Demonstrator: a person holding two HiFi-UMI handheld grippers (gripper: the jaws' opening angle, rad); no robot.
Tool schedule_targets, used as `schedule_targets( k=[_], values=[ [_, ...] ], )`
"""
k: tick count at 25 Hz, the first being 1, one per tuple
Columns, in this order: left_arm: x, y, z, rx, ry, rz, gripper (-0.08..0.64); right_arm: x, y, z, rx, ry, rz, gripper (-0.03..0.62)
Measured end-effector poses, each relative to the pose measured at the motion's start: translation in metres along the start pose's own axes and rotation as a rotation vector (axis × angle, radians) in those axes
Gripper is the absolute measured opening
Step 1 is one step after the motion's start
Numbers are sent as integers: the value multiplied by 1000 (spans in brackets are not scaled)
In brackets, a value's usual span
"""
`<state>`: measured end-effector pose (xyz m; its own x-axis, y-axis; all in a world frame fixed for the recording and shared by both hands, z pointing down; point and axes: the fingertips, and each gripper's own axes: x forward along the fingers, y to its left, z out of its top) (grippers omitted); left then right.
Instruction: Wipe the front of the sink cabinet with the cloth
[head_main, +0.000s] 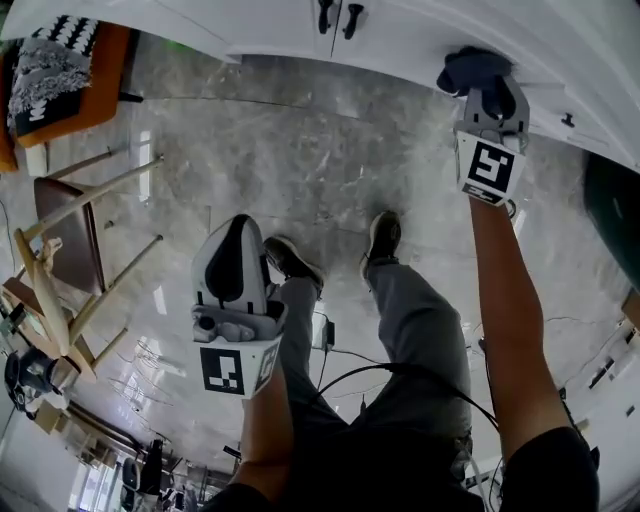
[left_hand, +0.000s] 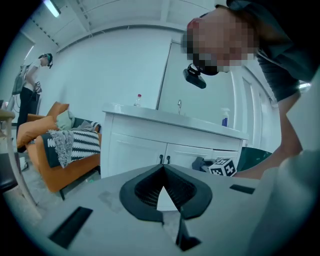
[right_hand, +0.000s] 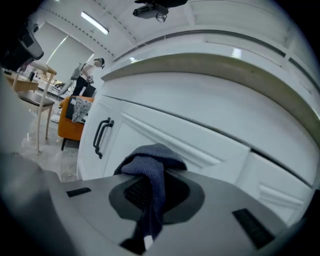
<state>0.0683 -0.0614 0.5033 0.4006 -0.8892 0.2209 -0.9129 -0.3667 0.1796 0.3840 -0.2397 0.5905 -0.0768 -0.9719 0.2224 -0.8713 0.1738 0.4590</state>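
Looking down in the head view: right hand-held gripper (head_main: 482, 88) is up at the white sink cabinet front (head_main: 400, 30), clamped on a bunched dark blue cloth (head_main: 470, 68). The cloth sits right at the cabinet face, to the right of the pair of black door handles (head_main: 338, 18). Left hand-held gripper (head_main: 238, 235) hangs well apart from the cabinet, over the grey marble floor (head_main: 260, 140), above the person's dark shoes (head_main: 384, 238). A light wooden stool (head_main: 70, 250) stands at left and an orange sofa with a black-and-white striped blanket (head_main: 60, 70) at top left.

Left gripper view: the left hand-held gripper (left_hand: 163, 170) is empty, jaw tips meeting, only a small gap lower down with white cabinet showing through. The cabinet (left_hand: 145, 145) stands well ahead, black handles (left_hand: 164, 159) centred. The right hand-held gripper's marker cube (left_hand: 222, 167) and the cloth (left_hand: 200, 163) are at its lower right door. A small clear bottle (left_hand: 138, 100), a metal tap (left_hand: 179, 106) and a blue spray bottle (left_hand: 225, 118) stand on the white tabletop (left_hand: 165, 119). The orange sofa (left_hand: 70, 172) is at left.

Right gripper view: the right hand-held gripper (right_hand: 155, 175) is closed on the cloth (right_hand: 150, 162), which bunches over the tips and trails down between the jaws. A white door panel (right_hand: 200, 145) is just beyond; actual contact cannot be told. The black handles (right_hand: 102, 136) are to the left.
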Motion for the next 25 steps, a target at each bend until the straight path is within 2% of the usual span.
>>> schedule_targets(
  k=[5,8,10,13,16,19,23,25],
  values=[
    [-29,14,-24,-1,11,43,3,49,109,35,42,-95,135,25],
    [-36,17,-28,-24,6,61,3,56,127,38,29,-110,183,25],
    [-33,15,-28,-26,-1,52,3,48,107,12,7,-66,163,25],
    [-30,17,-26,-34,-8,37,3,33,63,-45,-16,49,92,25],
    [-28,25,-30,-39,-2,29,3,31,56,-85,12,135,48,25],
    [-25,33,-36,-39,16,26,3,52,101,-99,46,159,98,25],
    [-22,52,-41,-22,31,37,3,91,197,-117,9,200,260,25],
    [-21,62,-47,-26,39,52,3,105,222,-125,14,215,302,25]
  ],
)
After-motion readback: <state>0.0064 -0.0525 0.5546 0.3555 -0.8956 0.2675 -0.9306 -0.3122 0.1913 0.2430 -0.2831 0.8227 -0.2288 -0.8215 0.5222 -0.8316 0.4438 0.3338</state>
